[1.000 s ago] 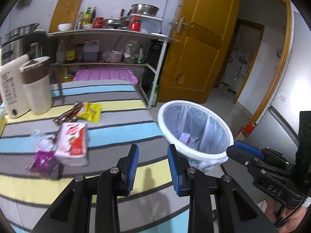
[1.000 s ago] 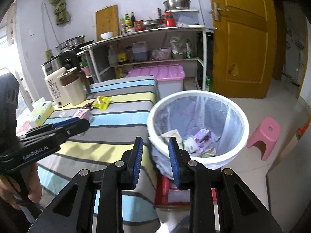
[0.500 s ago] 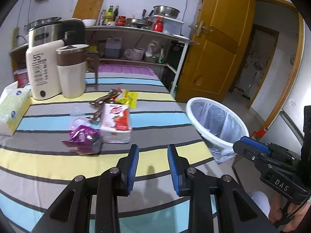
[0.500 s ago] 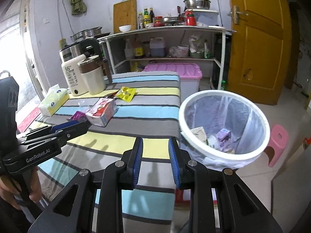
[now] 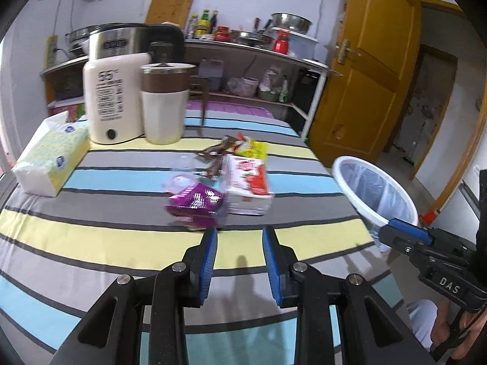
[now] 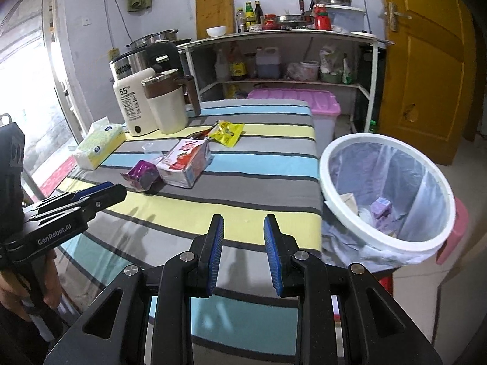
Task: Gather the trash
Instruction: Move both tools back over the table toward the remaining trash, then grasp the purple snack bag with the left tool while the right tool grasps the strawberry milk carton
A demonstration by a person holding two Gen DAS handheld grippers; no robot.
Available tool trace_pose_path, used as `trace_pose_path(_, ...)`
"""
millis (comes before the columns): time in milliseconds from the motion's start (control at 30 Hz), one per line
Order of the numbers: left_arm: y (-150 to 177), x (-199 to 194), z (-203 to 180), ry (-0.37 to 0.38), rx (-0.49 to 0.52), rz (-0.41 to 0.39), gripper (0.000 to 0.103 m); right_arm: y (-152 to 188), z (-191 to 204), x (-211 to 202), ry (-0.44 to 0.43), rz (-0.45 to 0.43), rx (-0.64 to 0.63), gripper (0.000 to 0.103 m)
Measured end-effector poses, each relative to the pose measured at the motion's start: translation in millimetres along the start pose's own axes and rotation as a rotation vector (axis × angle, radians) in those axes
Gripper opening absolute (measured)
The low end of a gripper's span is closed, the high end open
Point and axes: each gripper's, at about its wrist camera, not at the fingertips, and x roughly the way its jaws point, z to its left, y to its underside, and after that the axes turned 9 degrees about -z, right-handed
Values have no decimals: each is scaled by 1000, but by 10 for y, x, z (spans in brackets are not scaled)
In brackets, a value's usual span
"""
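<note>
I hold the left gripper (image 5: 239, 245) over the striped bench (image 5: 91, 243), jaws released and empty, just short of the purple wrapper (image 5: 196, 202) touching the red-and-white carton (image 5: 248, 184). My right gripper (image 6: 243, 237) hovers with jaws released beside the lined trash bin (image 6: 344, 213)

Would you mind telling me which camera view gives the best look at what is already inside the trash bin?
The right wrist view: it looks down into the trash bin, showing a purple carton and paper scraps on the liner. The left wrist view catches the trash bin only at a shallow angle, showing rim and liner, not the contents.
</note>
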Motion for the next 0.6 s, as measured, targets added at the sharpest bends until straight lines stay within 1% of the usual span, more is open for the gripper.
trace_pose_path(100,-24,5,141,-30,-27,-4,34,-17,21,50,-14,2,7,34)
trace_pose_path(133,-28,8,180,-36,-36,-5,38,-22,29,59,-18,0,8,35)
trace_pose_path(167,-41,17,228,-42,-48,-4,41,-30,32,73,-21,0,9,35)
trace_pose_path(333,-83,111,311,-53,-61,2,44,-47,55,144,-22,9,6,35)
trace_pose_path(433,-109,227,300,-50,-58,16,49,-54,66,176,-24,15,-1,35)
trace_pose_path(567,-123,370,295,-57,-53,29,51,-70,75,196,-27,16,-11,35)
trace_pose_path(600,-134,418,318,-57,-64,38,51,-72,70,200,-27,16,-12,35)
